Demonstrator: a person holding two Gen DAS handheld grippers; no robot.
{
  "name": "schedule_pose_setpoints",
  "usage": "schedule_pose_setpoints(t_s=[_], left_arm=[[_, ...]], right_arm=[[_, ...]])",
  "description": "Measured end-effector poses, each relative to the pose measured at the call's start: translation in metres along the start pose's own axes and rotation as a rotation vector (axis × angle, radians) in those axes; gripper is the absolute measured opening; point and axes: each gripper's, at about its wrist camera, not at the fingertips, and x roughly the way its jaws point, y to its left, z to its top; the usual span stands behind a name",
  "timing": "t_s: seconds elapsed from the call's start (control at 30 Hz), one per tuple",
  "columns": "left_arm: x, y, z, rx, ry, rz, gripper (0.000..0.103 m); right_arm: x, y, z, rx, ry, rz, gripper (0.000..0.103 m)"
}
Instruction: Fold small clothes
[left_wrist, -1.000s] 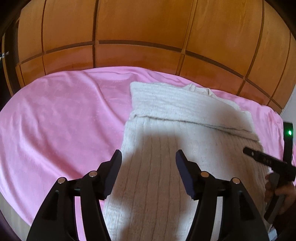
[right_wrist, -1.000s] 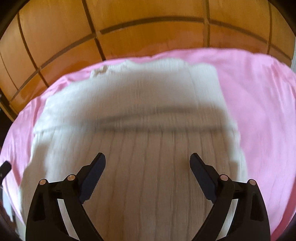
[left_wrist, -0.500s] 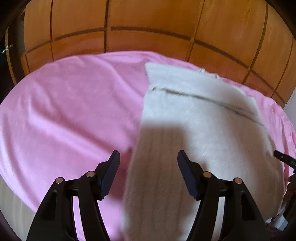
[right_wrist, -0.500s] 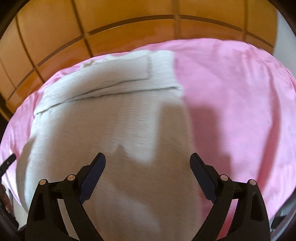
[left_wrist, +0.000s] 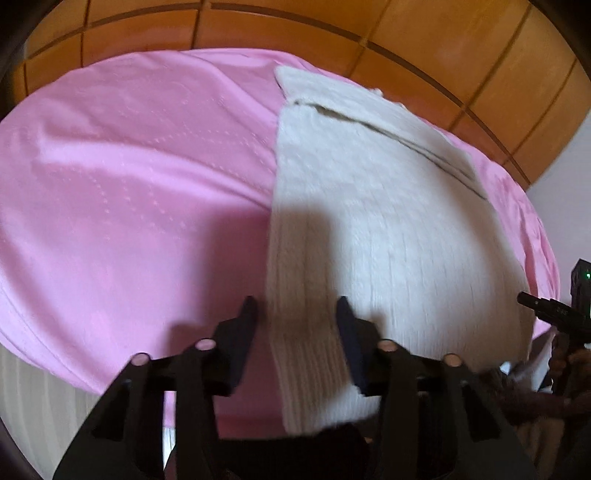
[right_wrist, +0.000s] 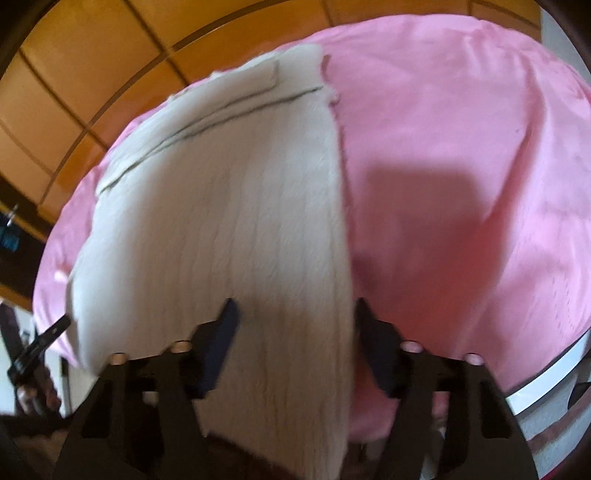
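A cream ribbed knit garment (left_wrist: 388, 229) lies flat on the pink bed sheet (left_wrist: 129, 184), its far end folded over. My left gripper (left_wrist: 297, 321) straddles the garment's near left edge; its jaws are closing, with cloth between them but a gap still at each pad. In the right wrist view the same garment (right_wrist: 229, 221) fills the middle and left. My right gripper (right_wrist: 295, 317) straddles its near right edge, jaws closing, with cloth between the fingers and not pinched. Each gripper shows at the other view's side edge.
Orange wooden panelling (left_wrist: 332, 33) rises behind the bed. Bare pink sheet (right_wrist: 461, 166) spreads right of the garment. A white rim (right_wrist: 546, 376) curves at the lower right. A hand (left_wrist: 569, 362) holds the right gripper's handle.
Both grippers moved apart from the garment's middle to its side edges, left one leftward, right one rightward. Both sets of jaws have narrowed around the cloth edges.
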Motion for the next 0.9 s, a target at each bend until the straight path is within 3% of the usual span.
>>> schedule_pose_setpoints(t_s=[0.03,0.07,0.1,0.17,0.33,0.43,0.53,0.7,0.77,0.8,0.83,0.87,0.9], left_arm=[[0.000,0.000,-0.001,0.007,0.010,-0.018,0.018],[0.000,-0.002,-0.002,0.021,0.021,-0.041,0.007],[-0.001,-0.005,-0.002,0.034,0.022,-0.047,0.006],[-0.010,-0.009,0.002,0.051,0.002,-0.091,0.005],[-0.032,-0.007,0.038,-0.009,-0.096,-0.240,0.005],[-0.022,-0.002,0.072,-0.071,-0.128,-0.279,0.005],[0.000,-0.002,0.108,-0.110,-0.136,-0.256,0.005],[0.042,-0.004,0.165,-0.152,-0.115,-0.193,0.006],[0.056,-0.003,0.181,-0.168,-0.097,-0.167,0.016],[0.060,0.000,0.186,-0.181,-0.087,-0.163,0.025],[0.059,0.005,0.186,-0.205,-0.096,-0.140,0.049],[0.057,0.012,0.187,-0.236,-0.130,-0.117,0.058],[0.055,0.018,0.185,-0.246,-0.138,-0.125,0.058]], right_arm=[[-0.001,0.001,-0.003,-0.009,0.014,0.009,0.044],[-0.001,0.004,-0.006,-0.024,0.033,0.021,0.032],[0.000,0.006,-0.008,-0.044,0.057,0.033,0.018],[-0.001,0.014,-0.009,-0.091,0.085,0.042,0.008],[-0.026,0.030,0.019,-0.122,-0.007,0.153,0.008],[-0.025,0.029,0.053,-0.076,-0.082,0.200,0.008],[-0.010,0.027,0.089,-0.021,-0.127,0.208,0.008],[0.028,0.013,0.140,0.058,-0.117,0.126,0.007],[0.038,0.005,0.151,0.089,-0.117,0.114,0.007],[0.040,0.001,0.156,0.109,-0.121,0.121,0.008],[0.041,-0.002,0.159,0.122,-0.126,0.151,0.012],[0.041,-0.003,0.160,0.124,-0.129,0.161,0.029],[0.038,-0.003,0.160,0.127,-0.134,0.168,0.063]])
